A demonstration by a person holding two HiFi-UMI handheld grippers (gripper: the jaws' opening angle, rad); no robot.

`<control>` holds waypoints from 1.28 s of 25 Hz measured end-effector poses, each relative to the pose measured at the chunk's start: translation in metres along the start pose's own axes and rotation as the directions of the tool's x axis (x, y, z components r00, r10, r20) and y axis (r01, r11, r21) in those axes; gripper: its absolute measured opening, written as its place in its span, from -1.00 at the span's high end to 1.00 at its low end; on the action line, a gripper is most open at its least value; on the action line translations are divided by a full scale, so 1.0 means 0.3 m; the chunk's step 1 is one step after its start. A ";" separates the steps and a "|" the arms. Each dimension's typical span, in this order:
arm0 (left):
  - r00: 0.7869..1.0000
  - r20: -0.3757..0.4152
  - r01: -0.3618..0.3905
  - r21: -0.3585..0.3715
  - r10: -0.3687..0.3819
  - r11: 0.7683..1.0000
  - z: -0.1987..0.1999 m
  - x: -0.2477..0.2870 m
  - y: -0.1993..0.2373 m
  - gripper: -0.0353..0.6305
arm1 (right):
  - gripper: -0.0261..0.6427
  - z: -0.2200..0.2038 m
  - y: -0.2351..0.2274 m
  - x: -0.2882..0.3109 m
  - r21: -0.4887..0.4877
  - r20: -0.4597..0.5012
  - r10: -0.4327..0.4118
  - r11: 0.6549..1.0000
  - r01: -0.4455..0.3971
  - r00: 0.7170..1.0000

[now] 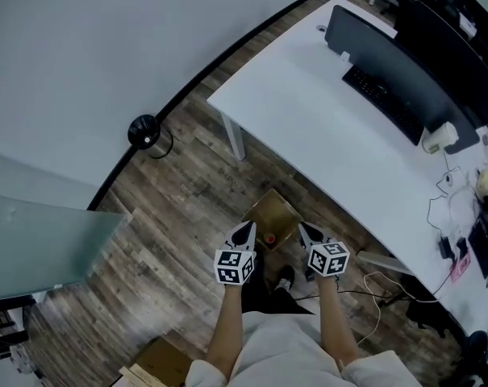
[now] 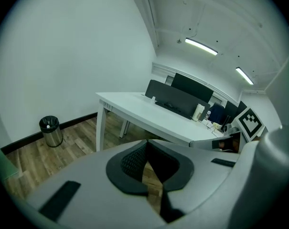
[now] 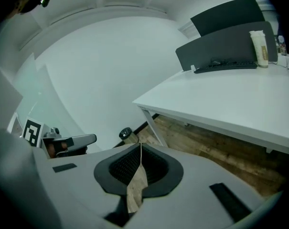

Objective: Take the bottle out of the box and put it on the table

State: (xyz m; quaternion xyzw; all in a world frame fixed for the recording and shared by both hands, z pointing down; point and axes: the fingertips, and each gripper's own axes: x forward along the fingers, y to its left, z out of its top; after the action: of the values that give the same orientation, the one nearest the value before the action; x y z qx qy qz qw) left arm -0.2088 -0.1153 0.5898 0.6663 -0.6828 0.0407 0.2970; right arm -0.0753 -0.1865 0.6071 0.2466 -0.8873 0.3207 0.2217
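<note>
An open cardboard box (image 1: 277, 210) stands on the wood floor just in front of the white table (image 1: 324, 127). Inside it shows a small red-topped thing (image 1: 269, 238), apparently the bottle; little else of it is visible. My left gripper (image 1: 244, 230) hovers over the box's near left edge and my right gripper (image 1: 306, 234) over its near right edge. Both point forward and down. In the left gripper view the jaws (image 2: 146, 144) meet at their tips with nothing between them. The right gripper's jaws (image 3: 140, 147) are likewise shut and empty. Neither touches the box.
The table carries a dark screen panel with a keyboard (image 1: 381, 95) and small items at its right end. A black trash can (image 1: 144, 131) stands by the wall. Cables (image 1: 374, 287) lie on the floor at the right. Another cardboard box (image 1: 159, 361) sits behind me at the left.
</note>
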 end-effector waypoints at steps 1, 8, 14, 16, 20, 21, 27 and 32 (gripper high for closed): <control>1.000 -0.006 0.001 -0.001 -0.001 1.000 -0.007 0.015 0.028 0.85 | 0.80 -0.004 -0.008 0.028 0.000 -0.006 -0.013 1.000 0.013 1.000; 0.998 -0.058 0.019 -0.024 -0.020 1.000 -0.126 0.110 0.209 0.85 | 0.80 -0.092 -0.103 0.204 0.005 -0.016 -0.175 0.985 0.175 0.984; 0.991 -0.126 0.035 0.000 -0.035 0.999 -0.287 0.157 0.327 0.85 | 0.80 -0.285 -0.120 0.360 -0.007 -0.097 -0.143 0.990 0.143 0.985; 0.989 -0.140 0.041 -0.002 -0.041 0.999 -0.341 0.174 0.361 0.85 | 0.80 -0.334 -0.134 0.396 -0.064 -0.092 -0.166 0.985 0.160 0.982; 0.983 -0.174 0.058 -0.008 -0.058 0.998 -0.466 0.207 0.411 0.85 | 0.80 -0.457 -0.150 0.465 -0.183 -0.130 -0.168 0.973 0.143 0.977; 0.981 -0.182 0.060 -0.009 -0.061 0.998 -0.496 0.217 0.424 0.85 | 0.80 -0.491 -0.158 0.484 -0.191 -0.149 -0.159 0.973 0.130 0.976; 0.959 -0.273 0.094 0.061 -0.074 0.994 -0.684 0.286 0.491 0.85 | 0.80 -0.701 -0.225 0.579 -0.271 -0.258 -0.142 0.960 0.069 0.956; 0.940 -0.328 0.127 0.066 -0.099 0.990 -0.849 0.358 0.507 0.85 | 0.80 -0.846 -0.317 0.657 -0.289 -0.309 -0.119 0.957 0.026 0.944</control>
State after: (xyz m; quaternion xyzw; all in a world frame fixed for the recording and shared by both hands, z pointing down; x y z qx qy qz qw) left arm -0.2544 -0.0788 0.8998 0.7009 -0.5830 0.1617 0.3777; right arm -0.1143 -0.1365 0.9361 0.1895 -0.8656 0.2193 0.4083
